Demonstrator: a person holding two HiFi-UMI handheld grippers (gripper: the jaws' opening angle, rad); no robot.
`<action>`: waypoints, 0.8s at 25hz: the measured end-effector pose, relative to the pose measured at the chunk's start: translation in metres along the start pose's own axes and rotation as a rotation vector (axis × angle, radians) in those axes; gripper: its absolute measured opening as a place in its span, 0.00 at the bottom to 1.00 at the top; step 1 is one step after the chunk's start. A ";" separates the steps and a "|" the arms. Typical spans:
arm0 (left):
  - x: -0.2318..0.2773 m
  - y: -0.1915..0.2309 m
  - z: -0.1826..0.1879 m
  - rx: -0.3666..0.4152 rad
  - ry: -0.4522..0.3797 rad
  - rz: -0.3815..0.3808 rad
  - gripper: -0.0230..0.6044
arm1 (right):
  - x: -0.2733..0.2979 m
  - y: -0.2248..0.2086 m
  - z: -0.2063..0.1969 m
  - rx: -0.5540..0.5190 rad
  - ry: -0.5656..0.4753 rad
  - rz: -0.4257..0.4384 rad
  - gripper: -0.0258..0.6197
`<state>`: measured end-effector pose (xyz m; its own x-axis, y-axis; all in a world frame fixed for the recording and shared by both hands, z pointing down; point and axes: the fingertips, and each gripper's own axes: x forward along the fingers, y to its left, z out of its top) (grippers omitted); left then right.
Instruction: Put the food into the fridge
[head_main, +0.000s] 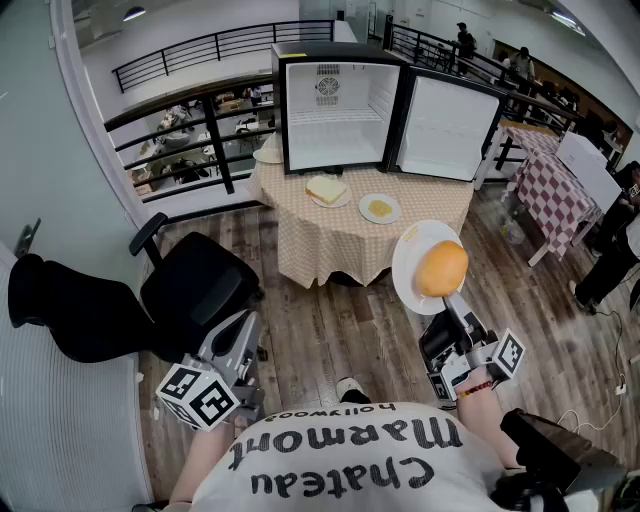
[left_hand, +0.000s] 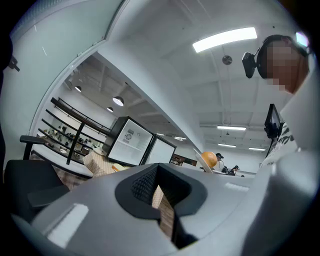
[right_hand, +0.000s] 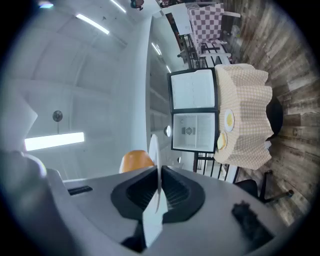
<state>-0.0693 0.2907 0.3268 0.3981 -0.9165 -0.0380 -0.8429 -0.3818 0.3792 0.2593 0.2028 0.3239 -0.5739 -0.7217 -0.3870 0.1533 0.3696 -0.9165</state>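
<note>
From the head view, the open fridge (head_main: 335, 110) stands at the back of the round tabletop (head_main: 420, 195), its door (head_main: 447, 125) swung out to the right. Two plates of food sit just in front of it: the sandwich plate (head_main: 326, 190) and the egg plate (head_main: 379, 208). The right claw (head_main: 437, 305) is well short of the fridge, out over the wooden floor, and lifts a white plate (head_main: 410, 262) carrying an orange bun (head_main: 441, 268). The left claw (head_main: 240, 325) hangs low beside the black office chair (head_main: 195, 285), farther from the fridge.

In the left gripper view, the left claw's jaws are drawn together on nothing. Only a sliver of floor shows between them. The fridge (left_hand: 130, 142) lies ahead, with the bun off to its right.

In the right gripper view, the right claw is clenched on the white plate's rim, which runs edge-on between the pads. The bun (right_hand: 136, 160) rests beyond the pinch, and the fridge's open interior (right_hand: 194, 131) is in line ahead.

The likely trouble is the hold itself. It is a thin pinch at one edge, so the plate may pivot or droop and the round bun could roll off before reaching the shelf. The two plates in front of the fridge also crowd the way in, so a low pass could knock them.
</note>
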 end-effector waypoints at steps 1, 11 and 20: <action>0.003 -0.001 0.000 -0.001 0.000 -0.001 0.05 | 0.001 0.001 0.004 -0.003 -0.003 0.004 0.08; 0.031 0.005 -0.001 -0.005 0.006 0.003 0.05 | 0.011 -0.010 0.029 -0.006 -0.024 0.005 0.08; 0.079 0.017 -0.026 -0.043 0.072 0.009 0.05 | 0.024 -0.039 0.053 0.027 -0.002 -0.005 0.08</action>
<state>-0.0427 0.2150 0.3543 0.4166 -0.9086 0.0315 -0.8309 -0.3664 0.4187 0.2828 0.1401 0.3448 -0.5732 -0.7247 -0.3825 0.1720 0.3500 -0.9208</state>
